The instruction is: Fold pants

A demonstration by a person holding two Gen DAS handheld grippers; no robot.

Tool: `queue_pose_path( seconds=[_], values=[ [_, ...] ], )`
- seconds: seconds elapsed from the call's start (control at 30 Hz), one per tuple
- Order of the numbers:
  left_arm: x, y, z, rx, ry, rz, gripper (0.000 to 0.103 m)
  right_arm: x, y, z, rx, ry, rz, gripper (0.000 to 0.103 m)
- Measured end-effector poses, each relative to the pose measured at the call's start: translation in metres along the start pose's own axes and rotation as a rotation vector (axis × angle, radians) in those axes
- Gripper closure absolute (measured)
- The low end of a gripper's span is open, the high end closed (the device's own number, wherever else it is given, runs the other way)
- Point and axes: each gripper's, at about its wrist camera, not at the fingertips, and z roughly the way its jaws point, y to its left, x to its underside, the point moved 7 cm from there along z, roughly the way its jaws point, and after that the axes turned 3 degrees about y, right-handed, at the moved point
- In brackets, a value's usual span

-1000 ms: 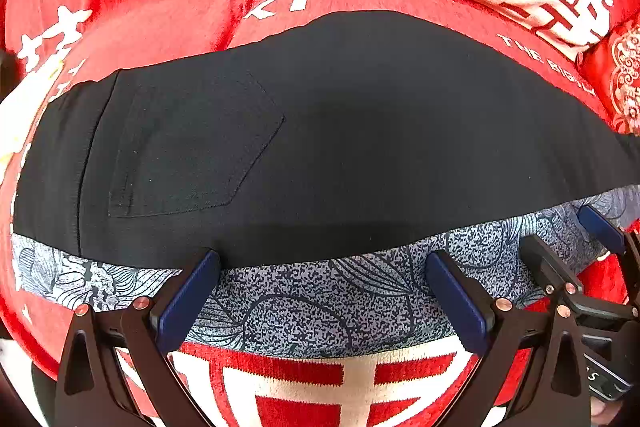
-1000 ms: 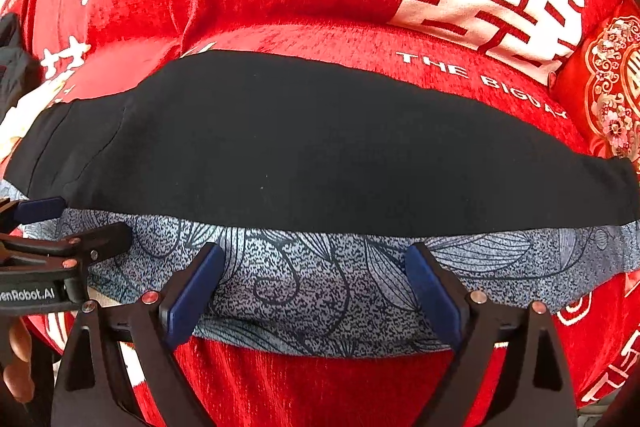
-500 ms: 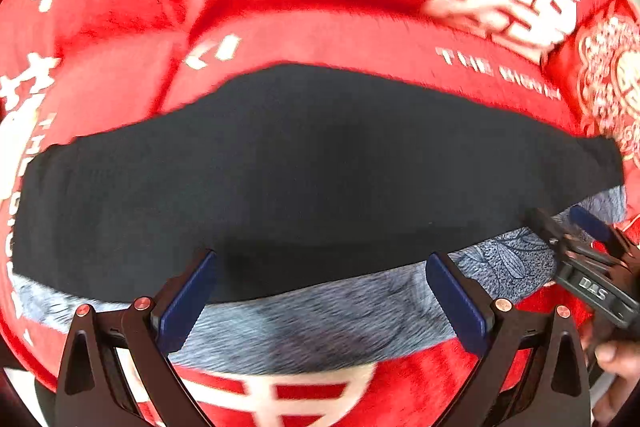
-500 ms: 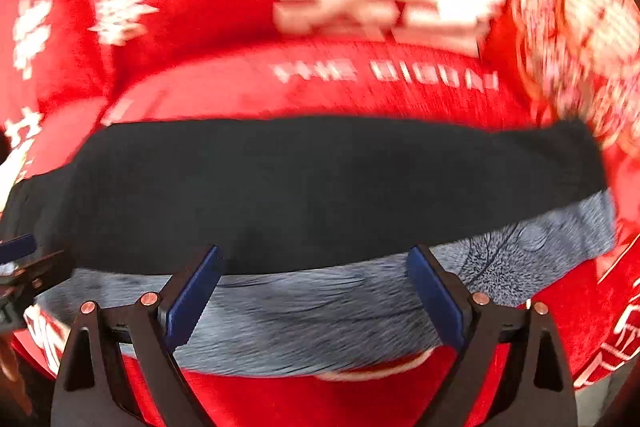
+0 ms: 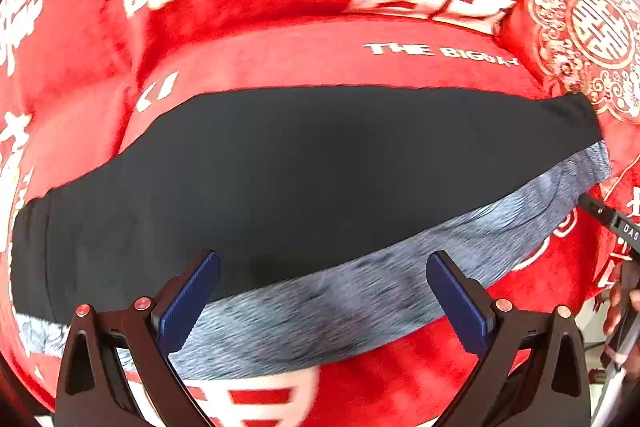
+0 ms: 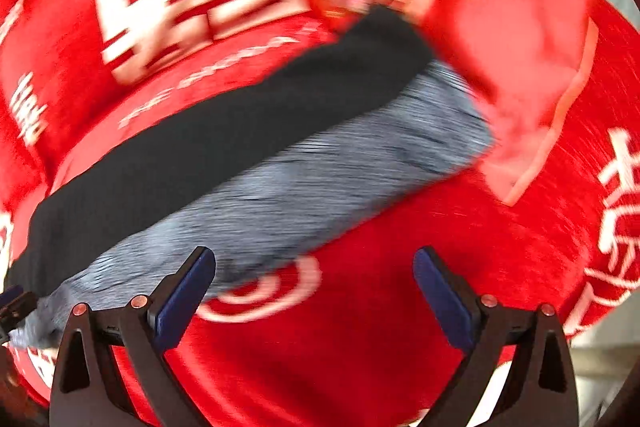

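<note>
The pants [image 5: 304, 179] lie flat across a red bed cover, folded lengthwise: a black layer on top and a grey patterned layer [image 5: 360, 299] showing along the near edge. My left gripper [image 5: 322, 297] is open and empty just above the near edge of the pants, around their middle. In the right wrist view the pants [image 6: 248, 163] run diagonally, blurred, with their leg end at the upper right. My right gripper [image 6: 314, 293] is open and empty over the red cover, just off the grey layer near the leg end.
The red bed cover [image 5: 260, 7] with white characters fills both views. A red embroidered cushion [image 5: 592, 39] sits at the far right by the leg end. The other gripper's body [image 5: 616, 227] shows at the right edge of the left wrist view.
Both grippers have swept to the right along the pants, towards the leg end. The back pocket has left the left wrist view. Both stay open and empty.
</note>
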Motion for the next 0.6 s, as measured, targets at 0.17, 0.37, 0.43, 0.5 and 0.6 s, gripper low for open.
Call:
queue_pose_path(
  seconds=[0.17,0.37,0.43,0.5,0.6],
  values=[
    [0.004,-0.017,0.046,-0.060,0.072,0.036,0.000,-0.004,0.017,-0.018,-0.032,-0.029,-0.039,0.003],
    [0.005,-0.011,0.045,-0.040,0.062,0.045,0.000,-0.003,0.124,-0.015,-0.087,-0.066,-0.371,0.003],
    [0.004,-0.011,0.044,-0.036,0.062,0.056,0.000,0.001,0.158,0.001,-0.100,-0.046,-0.452,0.003],
    [0.002,-0.009,0.046,-0.034,0.059,0.065,0.000,0.004,0.175,0.028,-0.058,0.023,-0.498,0.003],
    [0.011,-0.004,0.040,-0.019,0.047,0.082,0.000,0.009,0.176,0.036,-0.059,0.007,-0.494,0.000]
  ],
)
